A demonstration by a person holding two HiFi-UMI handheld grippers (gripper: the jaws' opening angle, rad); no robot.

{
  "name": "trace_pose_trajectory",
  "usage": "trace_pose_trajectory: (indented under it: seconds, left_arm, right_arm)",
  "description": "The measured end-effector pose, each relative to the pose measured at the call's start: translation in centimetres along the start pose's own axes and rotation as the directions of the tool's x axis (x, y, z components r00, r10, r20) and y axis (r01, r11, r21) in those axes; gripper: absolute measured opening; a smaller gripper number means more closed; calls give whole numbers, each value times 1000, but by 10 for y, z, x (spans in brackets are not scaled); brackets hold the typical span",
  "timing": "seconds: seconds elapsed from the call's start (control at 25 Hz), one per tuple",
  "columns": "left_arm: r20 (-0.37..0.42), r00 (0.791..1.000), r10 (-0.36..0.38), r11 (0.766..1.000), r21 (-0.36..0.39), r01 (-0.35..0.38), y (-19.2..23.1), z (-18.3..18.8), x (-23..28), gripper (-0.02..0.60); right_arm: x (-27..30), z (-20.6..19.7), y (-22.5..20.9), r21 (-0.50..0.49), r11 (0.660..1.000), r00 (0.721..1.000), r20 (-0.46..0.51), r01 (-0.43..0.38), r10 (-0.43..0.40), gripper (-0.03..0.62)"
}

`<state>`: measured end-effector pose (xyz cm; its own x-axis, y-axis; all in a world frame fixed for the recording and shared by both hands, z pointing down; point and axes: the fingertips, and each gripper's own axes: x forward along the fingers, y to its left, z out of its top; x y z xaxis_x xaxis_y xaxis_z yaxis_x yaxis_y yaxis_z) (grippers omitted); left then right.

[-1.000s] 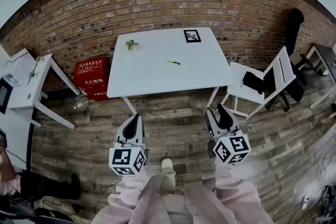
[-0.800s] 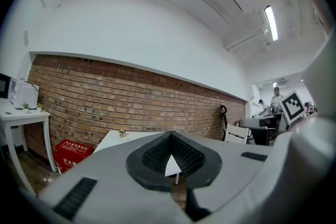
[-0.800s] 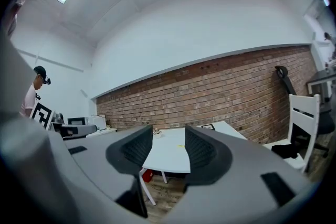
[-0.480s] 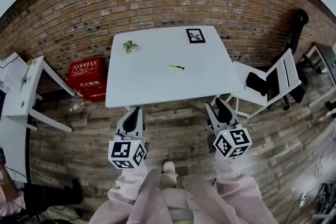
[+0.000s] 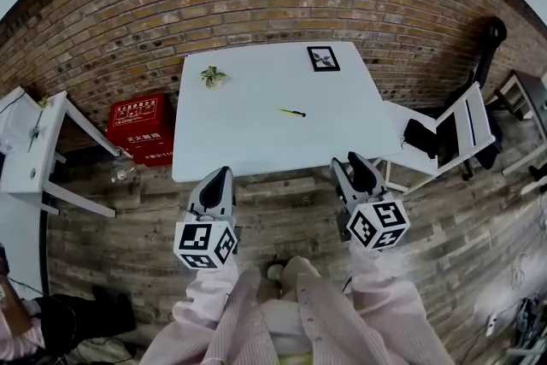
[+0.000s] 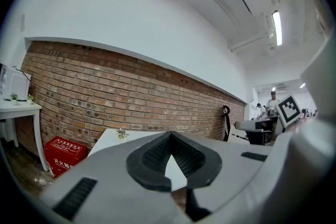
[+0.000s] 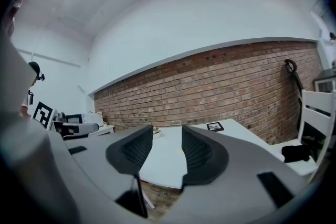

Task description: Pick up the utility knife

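Observation:
The utility knife [image 5: 291, 112], thin with a yellow and black body, lies alone near the middle of the white table [image 5: 256, 141] in the head view. Both grippers are held over the wooden floor, short of the table's near edge and well away from the knife. My left gripper [image 5: 218, 180] is shut, its pads meeting at the tip with nothing between them [image 6: 169, 136]. My right gripper [image 5: 349, 169] is open, and the table top shows through the gap between its jaws [image 7: 167, 136]. A yellow speck on the table there may be the knife [image 7: 181, 150].
A small potted plant [image 5: 213, 77] and a framed black-and-white card [image 5: 323, 58] sit at the table's far side. A red box [image 5: 139, 128] stands on the floor to the left of the table. A white chair [image 5: 449, 137] is at the right, a white side table [image 5: 34, 154] at the left, and a brick wall behind.
The table has drawn nearer in the head view as the person steps toward it. Both grippers keep the same pose, left shut and right open.

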<state>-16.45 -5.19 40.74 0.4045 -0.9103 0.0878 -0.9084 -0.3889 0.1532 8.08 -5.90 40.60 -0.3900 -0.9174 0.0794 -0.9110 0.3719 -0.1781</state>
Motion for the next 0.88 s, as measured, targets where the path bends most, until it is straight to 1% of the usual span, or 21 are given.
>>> trace_pose_trajectory:
  seconds: [0.24,0.44,0.6,0.88]
  left_arm:
    - [-14,1000,-6,1000,-16,6,5,-5,16,-8]
    - [-29,1000,11,1000,-22,-12,16,-12,39,-8]
    - [-46,999,22,1000,-21,-23,28,-16,69,-9]
    - [-96,995,36,998,-50,-41,43,-29,127,-9]
  right_arm:
    - [16,-6,-8,13,1000,1000,-21,-4,4,176]
    - [44,-12,-21,20,999,999,-40,-25,25,176]
    - [76,-13,-37,38,999,998,-45,-32,34,176]
    - [134,-19,-67,56,997,994,-89,-57,62,175]
